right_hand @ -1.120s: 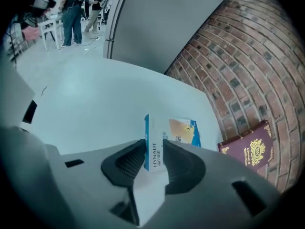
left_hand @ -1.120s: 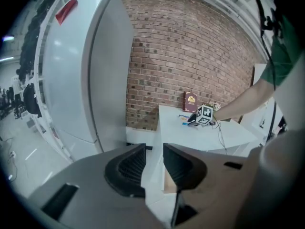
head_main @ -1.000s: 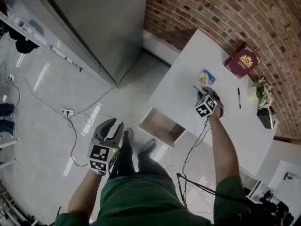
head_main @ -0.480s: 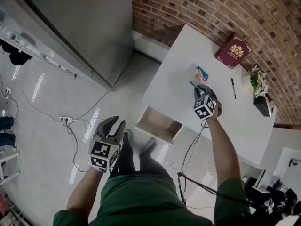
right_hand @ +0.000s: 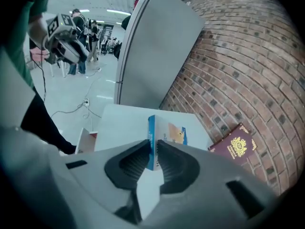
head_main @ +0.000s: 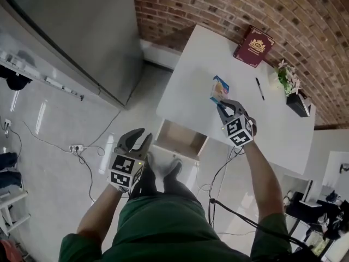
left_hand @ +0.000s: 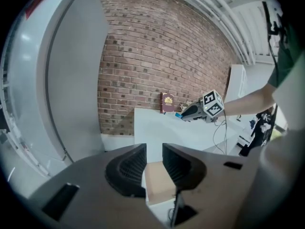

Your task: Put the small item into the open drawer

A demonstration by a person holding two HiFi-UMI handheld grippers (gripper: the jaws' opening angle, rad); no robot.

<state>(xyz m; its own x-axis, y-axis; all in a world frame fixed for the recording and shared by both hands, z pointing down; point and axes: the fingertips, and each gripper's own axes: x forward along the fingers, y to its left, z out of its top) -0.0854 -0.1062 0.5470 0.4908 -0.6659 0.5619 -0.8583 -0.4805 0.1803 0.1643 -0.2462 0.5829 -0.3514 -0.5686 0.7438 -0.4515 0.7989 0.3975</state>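
Note:
The small item is a thin blue box (right_hand: 164, 131) with a picture on its face. My right gripper (right_hand: 153, 157) is shut on its lower edge; its jaws have just been closing with the box between them. In the head view the box (head_main: 220, 88) hangs above the white table (head_main: 191, 75) at the tip of the right gripper (head_main: 224, 107). The open drawer (head_main: 180, 140) sticks out below the table's front edge, its pale wood inside bare. My left gripper (head_main: 139, 137) is open and empty over the floor, just left of the drawer (left_hand: 159, 187).
A dark red book (head_main: 253, 46) lies at the table's far corner by the brick wall. A pen (head_main: 260, 89) and a small potted plant (head_main: 289, 83) sit to the right. Cables (head_main: 82, 146) run over the floor at left. A grey cabinet (head_main: 82, 31) stands beyond.
The right gripper has taken hold of the box and lifted it off the table. The left gripper has drifted nearer the drawer.

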